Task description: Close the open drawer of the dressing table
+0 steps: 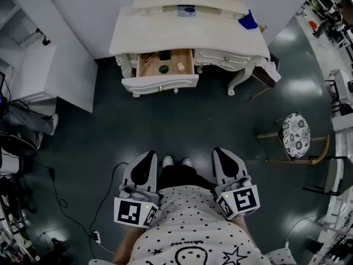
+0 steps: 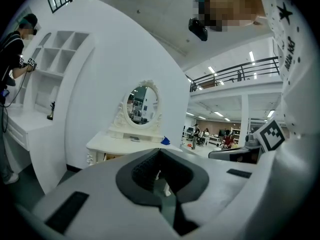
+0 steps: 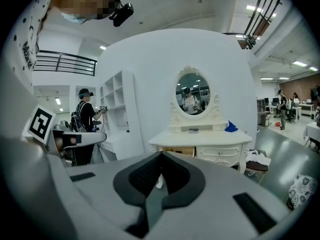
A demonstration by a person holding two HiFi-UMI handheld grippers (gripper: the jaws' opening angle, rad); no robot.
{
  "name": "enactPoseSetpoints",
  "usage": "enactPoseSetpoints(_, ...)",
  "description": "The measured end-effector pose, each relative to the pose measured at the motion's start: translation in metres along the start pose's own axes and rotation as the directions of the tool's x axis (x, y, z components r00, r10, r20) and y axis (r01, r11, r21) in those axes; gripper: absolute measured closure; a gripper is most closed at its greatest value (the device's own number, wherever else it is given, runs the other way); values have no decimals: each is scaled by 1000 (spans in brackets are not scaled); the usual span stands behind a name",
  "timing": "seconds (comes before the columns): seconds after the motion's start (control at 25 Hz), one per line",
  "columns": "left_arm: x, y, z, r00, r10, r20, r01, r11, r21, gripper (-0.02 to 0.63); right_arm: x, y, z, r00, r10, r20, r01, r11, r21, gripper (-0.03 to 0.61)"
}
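The dark floor takes up most of the head view; the white dressing table stands at its far side against a white wall, with an oval mirror rising from its back edge; the open drawer hangs under the table's front edge at the left end, pulled well out towards me, its white front panel facing me and its wooden inside showing; the matching drawer at the right end of the front edge sits flush. A stool with a flowered cushion stands on the floor to the right, well apart from the table.

My left gripper is low in the head view, close against my body and beside my shoes; its jaws are pressed together with nothing between them; it points towards the table but is well short of it. My right gripper is level with it on the other side; its jaws also meet at the tips and carry nothing; neither one touches the drawer.

A blue thing lies at the table's right back corner; a small flat item lies at the middle of the back edge. Inside the drawer, a black thing lies towards the back, a dark green round thing nearer the front panel, and a pale round thing just beside it at the right wall; some thin brown pieces lie along the left wall; I cannot tell what they are.
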State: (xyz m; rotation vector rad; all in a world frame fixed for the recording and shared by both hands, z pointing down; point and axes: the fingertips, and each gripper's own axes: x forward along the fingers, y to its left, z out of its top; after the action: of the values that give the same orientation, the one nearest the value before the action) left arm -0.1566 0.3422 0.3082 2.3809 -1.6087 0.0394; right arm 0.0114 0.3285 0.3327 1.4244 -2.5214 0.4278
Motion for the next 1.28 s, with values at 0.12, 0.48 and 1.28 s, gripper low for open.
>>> enactPoseSetpoints(0.12,-4,-2,-1,1000,1,0,-1,1000,-1,601,-4,2,0,1000,6,2,-6,1000,-5,569)
enactPoseSetpoints(0.48,-5,-12,3,999,27,33,-28,999,27,601,-22,-12,-6,999,23,28,-23,1000,16,569)
enactPoseSetpoints(1.28,28,-8,21,990,103,99,-109,992,62,601,-38,-60,-29,1000,-12,-8,12,997,77,569)
